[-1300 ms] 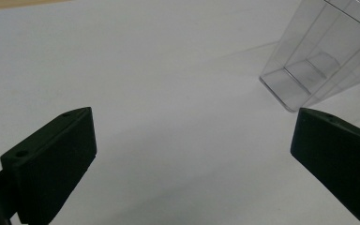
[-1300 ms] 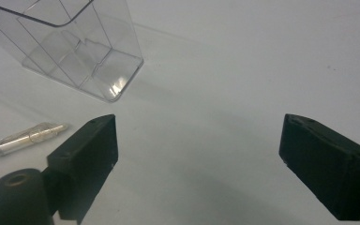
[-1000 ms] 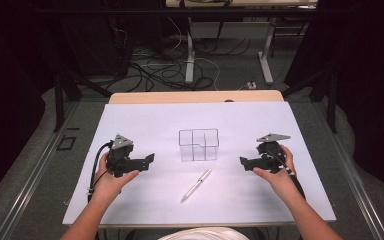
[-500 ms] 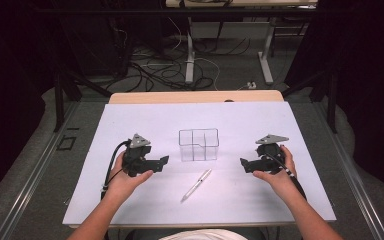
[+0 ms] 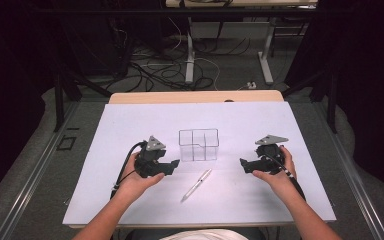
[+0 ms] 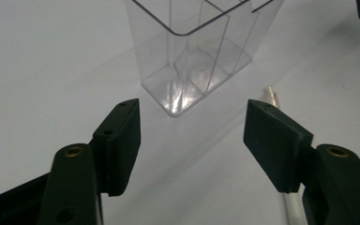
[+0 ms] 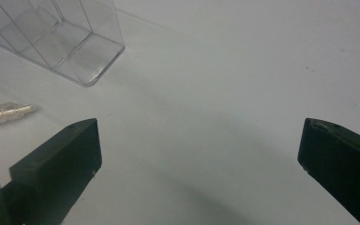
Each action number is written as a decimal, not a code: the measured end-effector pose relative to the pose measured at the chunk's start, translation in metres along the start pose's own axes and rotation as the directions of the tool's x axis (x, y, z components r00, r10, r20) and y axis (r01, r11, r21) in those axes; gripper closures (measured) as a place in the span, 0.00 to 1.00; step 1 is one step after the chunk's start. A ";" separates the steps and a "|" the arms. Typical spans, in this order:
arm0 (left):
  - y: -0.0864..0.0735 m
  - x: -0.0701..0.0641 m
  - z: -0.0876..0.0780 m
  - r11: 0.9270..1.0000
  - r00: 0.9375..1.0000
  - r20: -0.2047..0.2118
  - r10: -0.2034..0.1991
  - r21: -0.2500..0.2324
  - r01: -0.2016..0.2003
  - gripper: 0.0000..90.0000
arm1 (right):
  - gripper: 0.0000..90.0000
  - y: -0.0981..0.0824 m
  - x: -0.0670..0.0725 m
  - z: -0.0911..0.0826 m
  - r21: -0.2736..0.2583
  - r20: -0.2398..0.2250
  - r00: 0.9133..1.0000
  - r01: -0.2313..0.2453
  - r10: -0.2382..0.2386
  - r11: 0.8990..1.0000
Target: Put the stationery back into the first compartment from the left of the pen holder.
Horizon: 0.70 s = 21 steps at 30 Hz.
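Note:
A clear plastic organiser box [image 5: 198,144] with compartments stands mid-table, also seen as the box [image 6: 194,51] and the box [image 7: 51,37]. A silver pen [image 5: 196,184] lies on the white sheet in front of it; the pen's tip [image 6: 272,96] peeks past my right jaw. My left gripper [image 5: 176,165] sits just left of the box, pointing at it. Its jaws have just been closing and still stand apart, with nothing between them [image 6: 192,136]. My right gripper [image 5: 242,165] rests right of the box, open and empty [image 7: 199,154], with the pen [image 7: 4,115] at its far left.
A white sheet [image 5: 130,125] covers the wooden table [image 5: 195,96]. Behind the table, cables [image 5: 155,70] and desk legs [image 5: 190,55] stand on the floor.
My left gripper has slid right across the sheet toward the box, and its jaws stand narrower than before. The right gripper, the box and the pen have not moved.

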<state>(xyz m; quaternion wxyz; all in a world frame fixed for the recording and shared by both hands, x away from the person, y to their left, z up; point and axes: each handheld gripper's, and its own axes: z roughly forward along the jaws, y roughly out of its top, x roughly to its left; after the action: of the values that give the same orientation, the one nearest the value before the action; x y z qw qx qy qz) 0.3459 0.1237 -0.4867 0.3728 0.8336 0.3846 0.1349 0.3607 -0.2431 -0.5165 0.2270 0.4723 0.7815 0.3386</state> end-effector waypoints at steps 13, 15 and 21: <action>0.009 -0.022 0.017 0.995 0.998 0.064 0.018 0.099 -0.024 0.47 | 0.00 0.000 0.001 0.000 0.006 -0.002 1.000 -0.011 0.011 1.000; 0.010 -0.024 0.018 0.994 0.997 0.071 0.012 0.109 -0.019 0.48 | 0.00 -0.001 0.000 -0.001 0.006 -0.004 1.000 -0.004 0.004 1.000; 0.010 -0.031 0.025 0.988 0.996 0.091 0.009 0.155 -0.023 0.54 | 0.00 -0.002 -0.001 -0.001 0.003 -0.009 1.000 0.003 -0.003 1.000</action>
<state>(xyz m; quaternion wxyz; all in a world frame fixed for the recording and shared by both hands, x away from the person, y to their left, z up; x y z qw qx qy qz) 0.3431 0.0836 -0.4949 0.3226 0.8683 0.3702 0.0698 0.3594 -0.2451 -0.5173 0.2230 0.4700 0.7837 0.3393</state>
